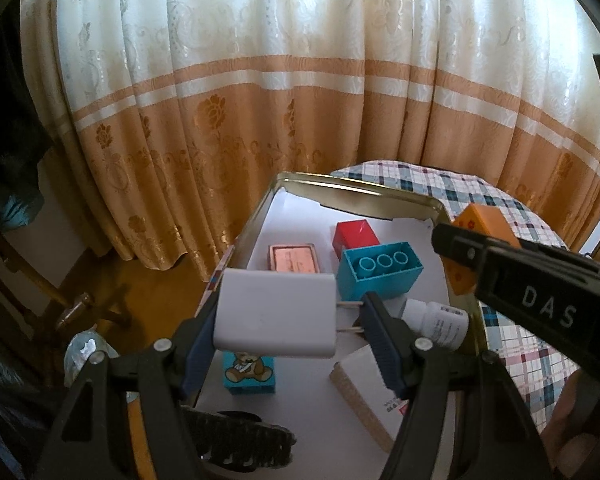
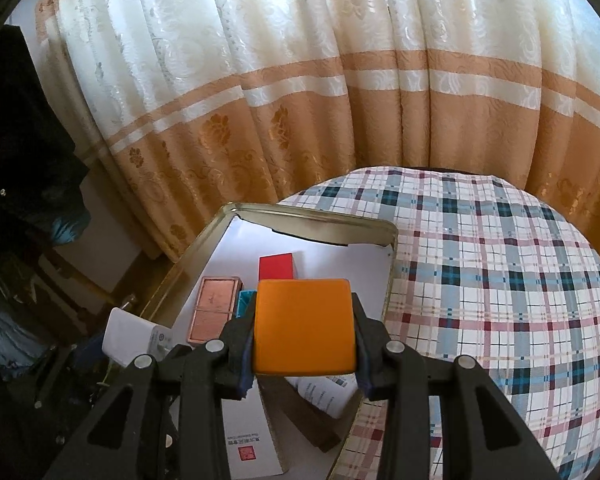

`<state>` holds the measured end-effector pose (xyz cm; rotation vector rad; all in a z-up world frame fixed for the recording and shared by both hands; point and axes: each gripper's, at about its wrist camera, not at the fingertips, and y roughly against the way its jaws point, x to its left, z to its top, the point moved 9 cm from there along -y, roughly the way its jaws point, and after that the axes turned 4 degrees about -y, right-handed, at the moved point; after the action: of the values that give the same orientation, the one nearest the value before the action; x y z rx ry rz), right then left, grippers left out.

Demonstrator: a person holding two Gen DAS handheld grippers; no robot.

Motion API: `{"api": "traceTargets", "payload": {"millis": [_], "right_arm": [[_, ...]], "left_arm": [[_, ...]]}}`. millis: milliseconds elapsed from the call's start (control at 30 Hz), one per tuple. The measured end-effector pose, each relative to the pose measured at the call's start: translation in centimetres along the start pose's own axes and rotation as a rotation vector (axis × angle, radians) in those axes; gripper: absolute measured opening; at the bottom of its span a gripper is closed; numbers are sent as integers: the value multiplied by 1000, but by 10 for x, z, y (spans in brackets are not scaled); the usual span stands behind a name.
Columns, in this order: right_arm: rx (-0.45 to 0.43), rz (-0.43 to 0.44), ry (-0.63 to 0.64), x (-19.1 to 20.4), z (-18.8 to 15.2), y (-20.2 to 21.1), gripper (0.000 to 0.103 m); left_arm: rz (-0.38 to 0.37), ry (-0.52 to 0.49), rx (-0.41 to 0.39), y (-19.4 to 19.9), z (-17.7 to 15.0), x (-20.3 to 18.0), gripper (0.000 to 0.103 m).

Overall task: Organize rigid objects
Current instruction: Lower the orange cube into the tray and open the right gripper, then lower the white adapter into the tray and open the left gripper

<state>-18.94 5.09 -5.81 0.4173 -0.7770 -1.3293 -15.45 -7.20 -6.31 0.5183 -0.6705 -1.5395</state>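
The left gripper [image 1: 290, 330] is seen above the near left part of an open metal tin [image 1: 364, 190]; its jaws are clenched on a white plug adapter [image 1: 274, 314], one pad on the adapter's left face, the other against its two prongs, which point right. The right gripper [image 2: 304, 336] is held over the tin's right side, jaws clamped on an orange block [image 2: 305, 326] by its left and right faces; in the left wrist view the same block [image 1: 486, 222] is seen above the tin's right rim. The tin is lined with white paper and rests on a desk covered by a plaid cloth [image 2: 500, 280]. Inside the tin are noted: a red block [image 1: 356, 234] at the far end, a teal brick [image 1: 378, 276] with its hollow underside turned up just near of it, a copper-pink case [image 1: 294, 258] to the left, a white bottle [image 1: 436, 322] lying on its side at the right wall, a teddy-bear block [image 1: 249, 372] under the adapter, and a white box [image 1: 364, 390] at the near end. A cream and orange curtain [image 1: 280, 92] is recorded behind.
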Motion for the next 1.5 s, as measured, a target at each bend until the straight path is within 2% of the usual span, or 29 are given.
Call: {"api": "traceTargets", "payload": {"millis": [267,700,867,1000,1033,1067,1100,1133,1200,1267,1367,1500], "right_arm": [[6,-26,4,2,4,-8,42],[79,-66,-32,-10,-1,-34,42],[134,-59,-25,-7,-9,-47,42],[127,-24,-26,-2,-8,-49,43],[129,-11,-33,0,-7,-49,44],[134,14,-55,0,-6,-48,55],[136,27,-73,-1,-5,-47,71],[131,30,-84,-2,-4,-46,76],[76,31,-108,-5,3,-35,78],[42,37,-118,-6,7,-27,78],[7,31,-137,-9,13,-18,78],[-6,16,-134,-9,17,-16,79]], "left_arm": [[4,-3,22,-8,-1,-1,69],[12,-22,56,-18,-4,-5,69],[13,-18,77,-22,-10,-7,69],[19,-23,87,-26,-12,-8,69],[21,-23,91,-27,-13,-8,69],[23,-24,96,-28,-14,-8,69],[24,-26,98,-29,-15,-7,69],[27,-33,101,-30,-15,-7,69],[23,-44,97,-30,-15,-9,69],[25,-50,81,-28,-12,-12,75],[11,-48,68,-23,-8,-15,95],[24,-54,48,-20,-3,-15,100]]}}
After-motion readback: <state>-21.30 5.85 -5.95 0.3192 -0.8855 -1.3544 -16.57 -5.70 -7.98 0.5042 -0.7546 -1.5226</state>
